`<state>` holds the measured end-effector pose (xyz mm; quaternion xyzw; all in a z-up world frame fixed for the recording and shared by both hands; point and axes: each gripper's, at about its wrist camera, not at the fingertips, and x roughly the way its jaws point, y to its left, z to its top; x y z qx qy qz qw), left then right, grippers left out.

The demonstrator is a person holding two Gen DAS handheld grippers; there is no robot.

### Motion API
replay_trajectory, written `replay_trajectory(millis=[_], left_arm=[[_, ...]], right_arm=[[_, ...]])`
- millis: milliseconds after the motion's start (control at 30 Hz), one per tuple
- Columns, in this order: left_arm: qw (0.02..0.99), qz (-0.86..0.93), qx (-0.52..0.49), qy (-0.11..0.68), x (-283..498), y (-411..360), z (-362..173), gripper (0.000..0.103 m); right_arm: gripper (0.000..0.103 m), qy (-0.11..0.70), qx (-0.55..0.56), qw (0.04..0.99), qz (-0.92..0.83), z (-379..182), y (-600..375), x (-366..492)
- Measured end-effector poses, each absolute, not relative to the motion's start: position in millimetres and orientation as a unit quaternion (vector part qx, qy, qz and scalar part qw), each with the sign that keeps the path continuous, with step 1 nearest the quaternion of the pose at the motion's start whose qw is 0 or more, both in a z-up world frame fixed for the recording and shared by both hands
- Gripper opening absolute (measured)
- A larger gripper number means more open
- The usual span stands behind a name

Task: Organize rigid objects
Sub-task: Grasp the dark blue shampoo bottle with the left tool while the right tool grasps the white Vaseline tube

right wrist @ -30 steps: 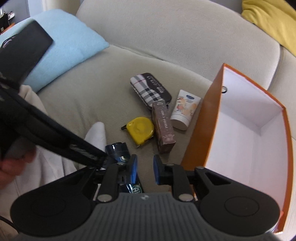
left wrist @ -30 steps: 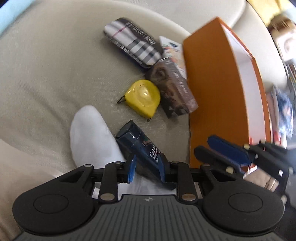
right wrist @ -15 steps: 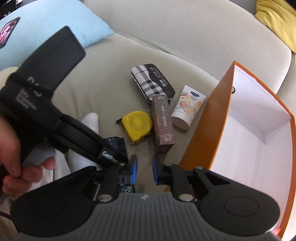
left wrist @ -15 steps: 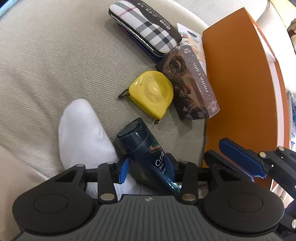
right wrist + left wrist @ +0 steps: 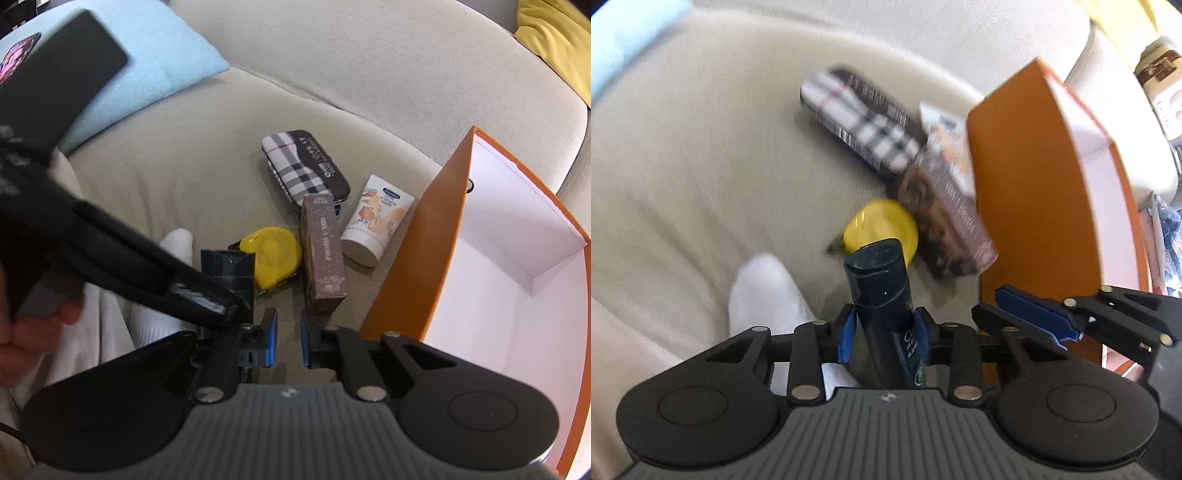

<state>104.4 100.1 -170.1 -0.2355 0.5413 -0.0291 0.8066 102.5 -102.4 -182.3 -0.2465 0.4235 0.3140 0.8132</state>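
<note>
A dark blue shampoo bottle (image 5: 881, 280) stands between the blue pads of my left gripper (image 5: 884, 332), cap pointing away. The jaws are closing and both pads press its sides. In the right wrist view the same bottle (image 5: 229, 269) shows under the left gripper's black arm. My right gripper (image 5: 288, 338) is shut with nothing between its pads, hovering over the sofa seat beside the orange box (image 5: 424, 240). The box is open and white inside. A yellow tape measure (image 5: 273, 254), a brown carton (image 5: 323, 254), a plaid case (image 5: 303, 170) and a cream tube (image 5: 376, 221) lie on the seat.
A foot in a white sock (image 5: 764, 295) rests on the beige sofa left of the bottle. A light blue cushion (image 5: 155, 66) lies at the back left, a yellow one (image 5: 554, 37) at the back right. A hand (image 5: 29, 332) grips the left tool.
The left jaws widened around the lying bottle and then closed on it; the bottle now stands up between the pads. The right jaws drew a little closer together.
</note>
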Motion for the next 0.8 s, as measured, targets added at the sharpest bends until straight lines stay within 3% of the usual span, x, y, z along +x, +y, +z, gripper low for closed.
replay_trajectory(millis=[400, 500, 600, 800], left_arm=[[0.858, 0.003, -0.225, 0.461, 147, 148, -120, 0.036], [0.856, 0.011, -0.238, 0.459, 159, 161, -127, 0.036], [0.853, 0.02, -0.244, 0.461, 171, 164, -138, 0.036], [0.846, 0.018, -0.262, 0.464, 192, 173, -146, 0.035]], right_arm=[[0.012, 0.405, -0.269, 0.834, 0.26, -164, -67, 161], [0.014, 0.422, -0.29, 0.828, 0.23, -173, -47, 187], [0.025, 0.453, -0.288, 0.818, 0.206, -181, -29, 210], [0.025, 0.479, -0.339, 0.791, 0.173, -204, -4, 224]])
